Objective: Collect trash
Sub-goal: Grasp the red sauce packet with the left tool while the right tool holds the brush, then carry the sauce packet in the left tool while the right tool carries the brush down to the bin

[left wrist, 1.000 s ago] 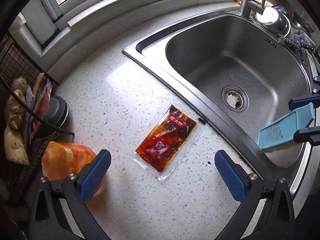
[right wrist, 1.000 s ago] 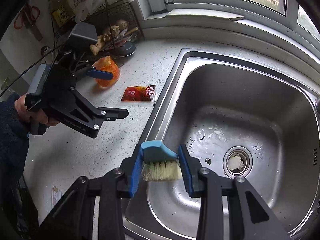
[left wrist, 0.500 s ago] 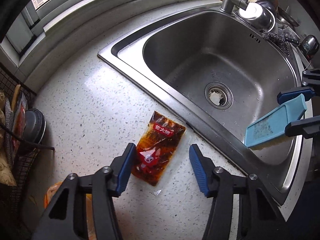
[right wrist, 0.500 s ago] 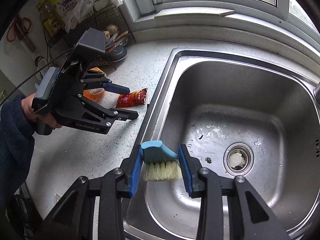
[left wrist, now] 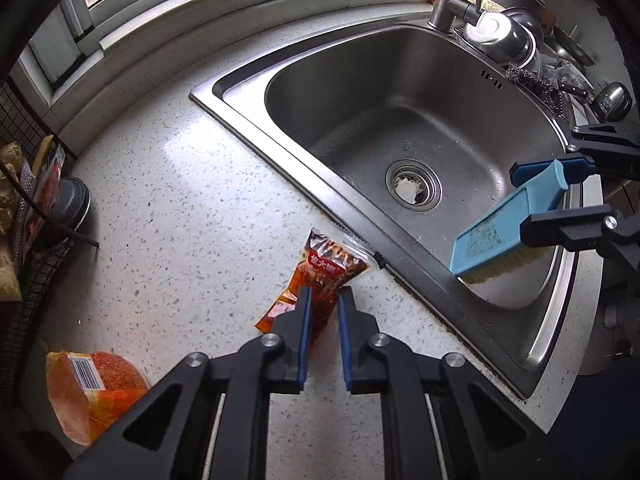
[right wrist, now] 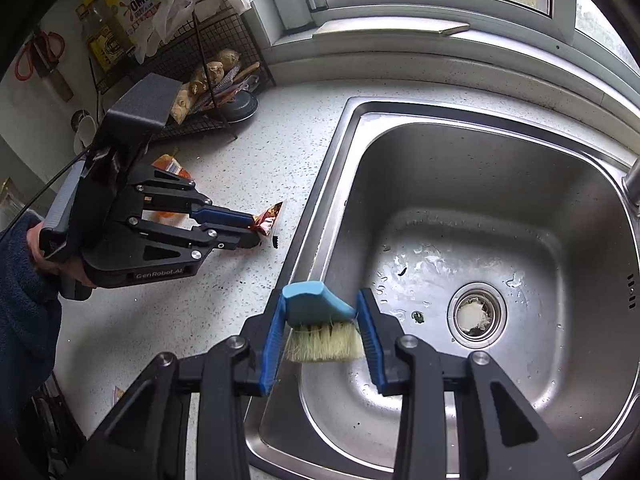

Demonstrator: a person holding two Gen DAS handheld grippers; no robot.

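The left gripper (left wrist: 322,300) points steeply down at the counter (left wrist: 192,208), and its jaws are closing on a red sauce packet (left wrist: 326,270). The packet sits between the blue pads (left wrist: 305,320), its near half pinched and crumpled, its far end with the printed label sticking out past the fingertips. In the right wrist view the packet (right wrist: 269,218) shows only as a small crumpled end beyond the left gripper (right wrist: 250,230), raised slightly at that end (whether it has fully left the counter cannot be told). The packet lies at the counter's sink-side edge, just beside the rim of the sink (left wrist: 304,184). A small black scrap (right wrist: 275,242) lies on the counter between packet and rim.

The right gripper (right wrist: 320,322) hangs over the near left corner of the sink (right wrist: 520,160), fingers clamped on a blue brush (right wrist: 316,302), bristles down. From the left wrist view the brush (left wrist: 512,220) is seen side-on, above the basin and clear of it.

An orange bag (left wrist: 92,392) lies on the counter toward its left edge, well apart from the packet. A wire rack (right wrist: 208,92) stands at the counter's far left corner. The sink drain (right wrist: 476,316) holds pale residue. A hand (right wrist: 60,268) in a dark blue sleeve (right wrist: 24,320) holds the left gripper's handle.
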